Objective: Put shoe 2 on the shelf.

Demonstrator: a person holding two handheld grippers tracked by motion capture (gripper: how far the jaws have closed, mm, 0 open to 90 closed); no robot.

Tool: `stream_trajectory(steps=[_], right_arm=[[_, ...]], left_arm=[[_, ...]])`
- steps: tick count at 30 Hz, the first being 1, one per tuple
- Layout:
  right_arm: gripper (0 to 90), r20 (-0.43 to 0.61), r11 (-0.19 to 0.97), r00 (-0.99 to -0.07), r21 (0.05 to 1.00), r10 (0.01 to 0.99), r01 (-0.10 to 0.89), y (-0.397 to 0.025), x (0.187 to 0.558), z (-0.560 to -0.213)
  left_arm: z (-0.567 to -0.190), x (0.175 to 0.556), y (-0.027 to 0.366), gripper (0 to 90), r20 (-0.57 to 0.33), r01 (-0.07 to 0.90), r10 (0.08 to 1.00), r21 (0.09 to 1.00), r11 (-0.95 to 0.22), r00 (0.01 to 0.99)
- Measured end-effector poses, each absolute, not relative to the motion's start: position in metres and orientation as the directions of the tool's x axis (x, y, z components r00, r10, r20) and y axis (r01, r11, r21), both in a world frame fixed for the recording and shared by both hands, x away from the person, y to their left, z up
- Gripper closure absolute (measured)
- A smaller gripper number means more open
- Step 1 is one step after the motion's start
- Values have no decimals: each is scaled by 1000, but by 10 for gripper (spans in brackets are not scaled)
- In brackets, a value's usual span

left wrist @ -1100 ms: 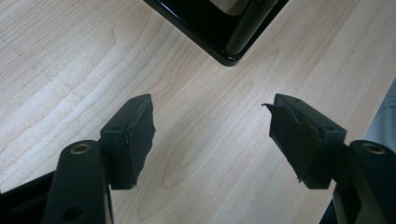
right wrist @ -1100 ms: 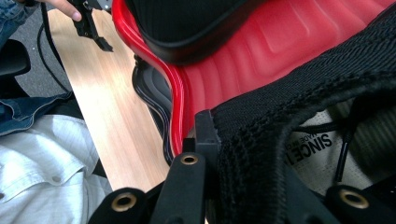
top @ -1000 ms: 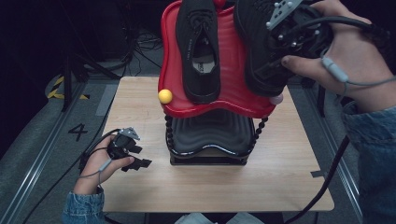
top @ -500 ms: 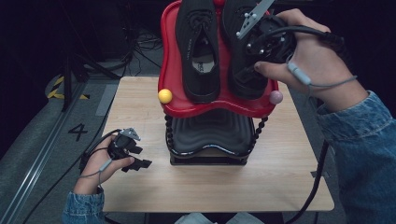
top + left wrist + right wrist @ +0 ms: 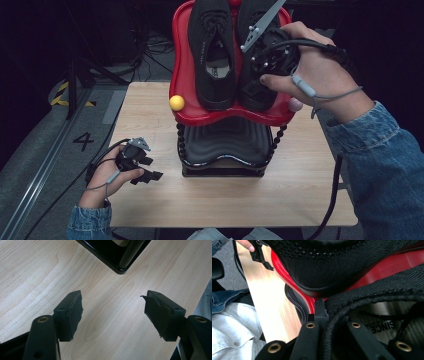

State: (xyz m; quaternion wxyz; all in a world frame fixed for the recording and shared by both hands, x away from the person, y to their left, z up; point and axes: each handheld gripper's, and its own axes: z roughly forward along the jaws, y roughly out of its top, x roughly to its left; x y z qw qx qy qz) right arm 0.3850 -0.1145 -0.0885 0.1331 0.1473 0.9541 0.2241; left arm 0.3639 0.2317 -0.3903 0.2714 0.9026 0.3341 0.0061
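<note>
Two black shoes lie side by side on the red top shelf [image 5: 182, 75] of a small rack. The left shoe [image 5: 214, 50] lies free. My right gripper [image 5: 260, 82] is shut on the heel end of the right shoe [image 5: 250, 12], which rests on the shelf. In the right gripper view my right gripper [image 5: 332, 317] has the right shoe's collar [image 5: 372, 300] between its jaws, one jaw outside and one inside. My left gripper [image 5: 150, 175] rests low over the table at the front left, open and holding nothing, with its pads [image 5: 73, 312] wide apart.
The rack stands mid-table on a black base [image 5: 120, 255], with a black lower shelf [image 5: 225, 142] under the red one. A yellow ball [image 5: 176, 103] and a pink ball [image 5: 296, 104] cap its corner posts. Bare wooden table [image 5: 150, 115] lies left and in front.
My right gripper has come down and to the left with the right shoe, which now lies on the red shelf beside the other. The left gripper has stayed put.
</note>
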Motion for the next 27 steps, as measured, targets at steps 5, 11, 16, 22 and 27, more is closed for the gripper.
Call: stream_trajectory(steps=[5, 11, 16, 22, 27], right_arm=[[837, -178, 854, -922, 467, 345, 229, -114, 386, -90], [743, -179, 851, -922, 475, 343, 224, -116, 383, -89], [639, -159, 817, -915, 525, 371, 240, -124, 375, -79], [606, -173, 792, -907, 567, 384, 227, -135, 363, -64], [578, -190, 767, -905, 611, 381, 195, -147, 355, -51]], left_arm=[[-390, 364, 232, 314, -170, 599, 606, 496, -629, 777], [-390, 364, 233, 314, -171, 599, 605, 497, -628, 777], [-390, 363, 234, 313, -180, 604, 607, 494, -625, 774], [-391, 363, 234, 313, -171, 602, 608, 491, -630, 775], [-391, 363, 235, 313, -170, 602, 608, 490, -631, 775]])
